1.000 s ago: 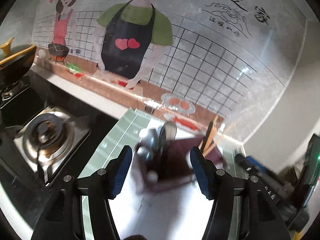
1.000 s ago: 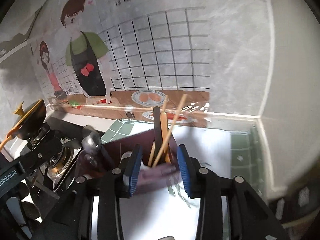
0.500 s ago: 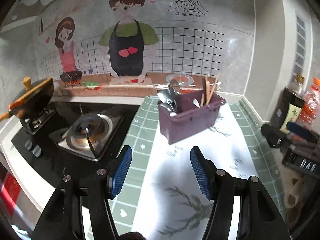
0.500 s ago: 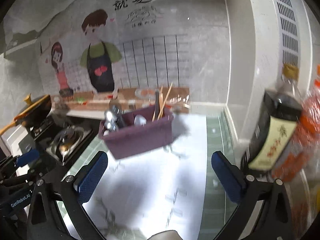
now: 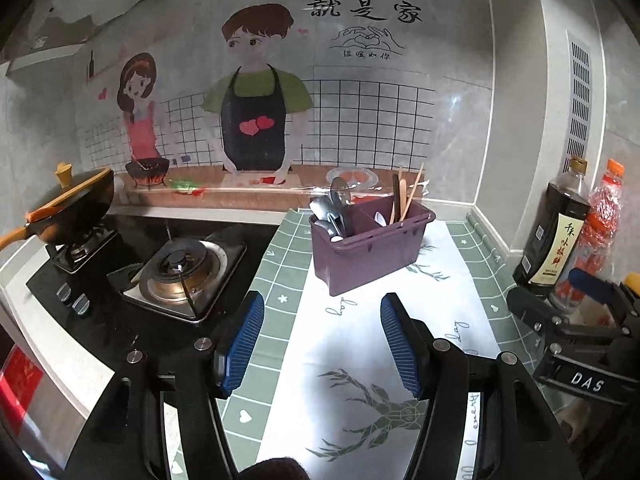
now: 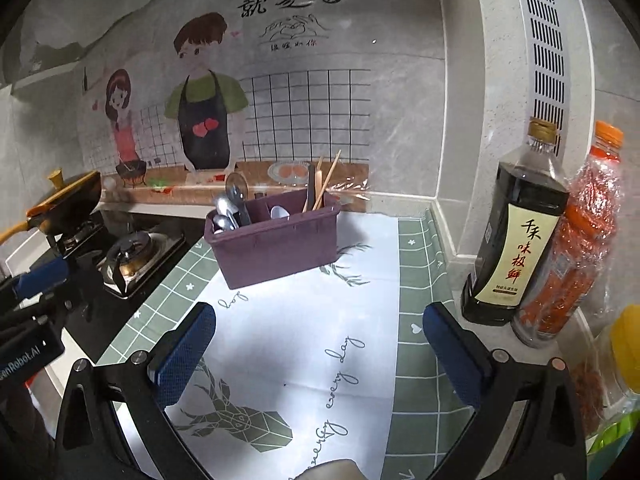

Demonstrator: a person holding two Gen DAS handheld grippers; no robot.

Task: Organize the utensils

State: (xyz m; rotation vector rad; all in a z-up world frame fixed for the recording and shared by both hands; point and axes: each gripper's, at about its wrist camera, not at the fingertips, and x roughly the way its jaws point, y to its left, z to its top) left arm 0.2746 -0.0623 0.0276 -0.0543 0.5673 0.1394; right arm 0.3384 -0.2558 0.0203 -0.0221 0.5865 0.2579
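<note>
Left wrist view: your utensils stand sorted in purple caddy (image 5: 370, 250), frame centre | both hand-held grippers (image 5: 322, 344) (image 6: 316, 354) wide open, empty | task looks finished.

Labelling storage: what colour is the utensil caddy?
Dark purple utensil caddy; clearest in the left wrist view.
</note>
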